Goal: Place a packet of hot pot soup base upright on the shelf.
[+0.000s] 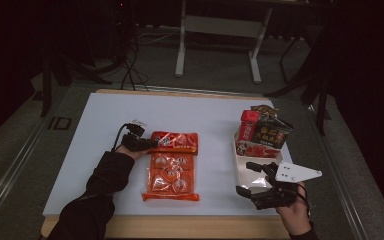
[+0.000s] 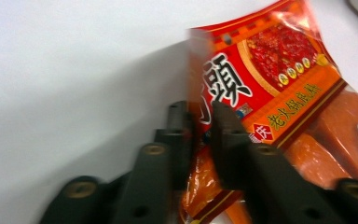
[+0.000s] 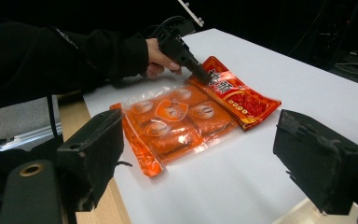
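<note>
Right tongs stood wide with nothing between the jaws, just beside the white box of snack packs. Well apart from that box, my left tongs had pinched shut on the edge of the red packet, which lay on the white worktop, overlapping the orange pack.

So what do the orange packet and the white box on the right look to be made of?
Orange packet: glossy plastic film, likely; it gleams, crinkles, and a clear part shows pouches inside. The left claw pinches its printed end. White box: probably thin card or paperboard, matt, with straight folded walls.
</note>
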{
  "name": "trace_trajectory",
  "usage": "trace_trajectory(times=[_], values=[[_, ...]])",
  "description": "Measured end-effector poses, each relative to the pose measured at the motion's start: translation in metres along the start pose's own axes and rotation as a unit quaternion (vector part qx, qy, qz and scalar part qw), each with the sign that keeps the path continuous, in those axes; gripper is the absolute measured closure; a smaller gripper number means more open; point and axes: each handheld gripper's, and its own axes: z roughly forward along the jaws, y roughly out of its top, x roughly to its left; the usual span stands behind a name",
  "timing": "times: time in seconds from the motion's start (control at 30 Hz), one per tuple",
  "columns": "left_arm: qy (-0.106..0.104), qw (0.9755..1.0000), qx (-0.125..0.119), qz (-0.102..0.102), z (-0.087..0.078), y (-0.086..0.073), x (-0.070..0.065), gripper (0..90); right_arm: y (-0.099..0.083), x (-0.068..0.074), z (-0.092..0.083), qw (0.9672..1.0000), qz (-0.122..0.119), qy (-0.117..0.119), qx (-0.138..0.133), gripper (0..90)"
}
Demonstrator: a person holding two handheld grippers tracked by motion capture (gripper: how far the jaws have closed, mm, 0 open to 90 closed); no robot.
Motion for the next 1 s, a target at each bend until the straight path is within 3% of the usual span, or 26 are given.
trace_trajectory(times=[0.07, 0.2, 0.33, 0.63, 0.77, 0.83, 0.9, 0.93, 1.0], values=[[0.006, 1.0, 0.004, 0.004, -0.001, 0.001, -0.003, 87.8, 0.0, 0.0, 0.0, 1.0, -0.001, 0.0, 0.0, 16.2], [0.022, 0.9995, 0.011, 0.019, -0.004, 0.004, -0.008, 89.2, 0.001, 0.001, 0.001, 1.0, 0.0, 0.001, 0.002, 16.5], [0.025, 0.9993, -0.01, 0.026, -0.012, 0.005, -0.014, 89.4, 0.002, 0.002, 0.0, 1.0, 0.002, -0.002, 0.003, 17.2], [0.022, 0.9975, -0.053, 0.041, -0.035, 0.007, -0.025, 89.6, 0.004, 0.002, -0.001, 0.999, -0.018, -0.041, 0.008, 14.3], [0.021, 0.9965, -0.063, 0.05, -0.045, 0.009, -0.031, 89.6, 0.005, 0.002, 0.0, 0.9988, 0.0, -0.046, 0.014, 13.9], [0.019, 0.9963, -0.067, 0.052, -0.048, 0.009, -0.032, 89.6, 0.007, 0.002, -0.001, 0.9986, 0.022, -0.046, 0.015, 13.0], [0.016, 0.9961, -0.069, 0.052, -0.052, 0.01, -0.034, 89.6, 0.009, 0.002, 0.0, 0.9984, 0.022, -0.048, 0.017, 10.9], [0.017, 0.996, -0.07, 0.053, -0.052, 0.01, -0.034, 89.6, 0.01, 0.003, 0.0, 0.9978, 0.016, -0.063, 0.012, 10.9], [0.012, 0.9957, -0.077, 0.05, -0.055, 0.01, -0.036, 89.6, 0.012, 0.003, 0.0, 0.9985, 0.025, -0.048, 0.009, 10.9]])
